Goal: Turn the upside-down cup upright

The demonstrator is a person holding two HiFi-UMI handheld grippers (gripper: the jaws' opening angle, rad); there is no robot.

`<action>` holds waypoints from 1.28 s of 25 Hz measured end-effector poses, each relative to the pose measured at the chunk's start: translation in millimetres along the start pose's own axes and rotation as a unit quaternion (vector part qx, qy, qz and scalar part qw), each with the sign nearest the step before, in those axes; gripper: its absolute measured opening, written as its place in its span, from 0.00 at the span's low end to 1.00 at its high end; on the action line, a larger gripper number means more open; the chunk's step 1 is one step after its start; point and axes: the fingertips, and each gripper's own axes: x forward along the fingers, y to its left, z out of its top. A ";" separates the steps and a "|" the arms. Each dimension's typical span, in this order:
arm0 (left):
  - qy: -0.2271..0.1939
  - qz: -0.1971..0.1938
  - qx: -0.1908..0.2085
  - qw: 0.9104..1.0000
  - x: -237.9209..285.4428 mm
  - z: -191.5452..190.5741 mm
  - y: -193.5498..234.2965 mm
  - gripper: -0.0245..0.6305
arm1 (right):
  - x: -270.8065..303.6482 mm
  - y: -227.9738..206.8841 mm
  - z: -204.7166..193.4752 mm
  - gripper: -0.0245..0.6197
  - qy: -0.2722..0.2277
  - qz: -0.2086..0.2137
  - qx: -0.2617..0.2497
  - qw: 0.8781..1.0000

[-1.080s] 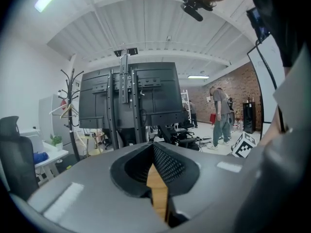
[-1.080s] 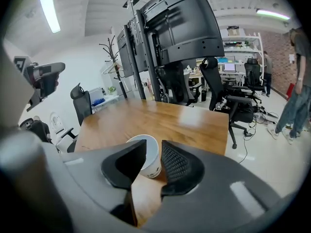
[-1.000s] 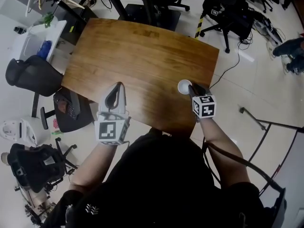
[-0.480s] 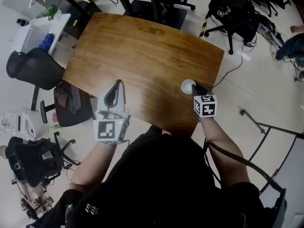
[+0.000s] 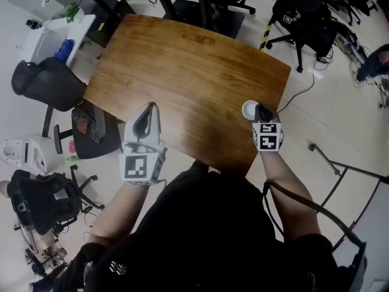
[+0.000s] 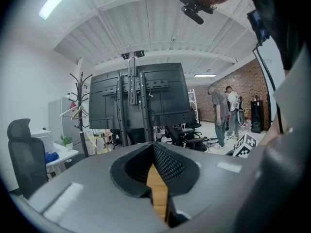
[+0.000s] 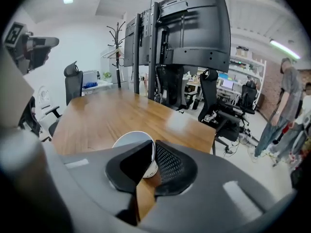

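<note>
The right gripper's (image 5: pixel 261 112) jaws have just been closing, and they now stand almost together on the wall of the cup (image 5: pixel 249 109), while the cup itself has stayed near the table's (image 5: pixel 182 66) right near corner. In the right gripper view the white cup (image 7: pixel 130 142) shows its round end just beyond the pads, with a thin strip of its side pinched between them. Whether it is already tilting I cannot tell.

The step in hand looks like securing the grip. Next, I judge, the cup must be lifted off the table, rolled over by a turn of the wrist, and set down on its base, without crushing the thin wall.

The left gripper (image 5: pixel 150 109) hovers over the table's near edge, well apart from the cup, its jaws together and holding nothing.
</note>
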 end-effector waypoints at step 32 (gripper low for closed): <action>-0.005 0.023 0.002 1.000 -11.6 18.1 2.2 0.04 | -1.1 59.1 -0.1 0.25 -0.077 0.109 0.003 0.991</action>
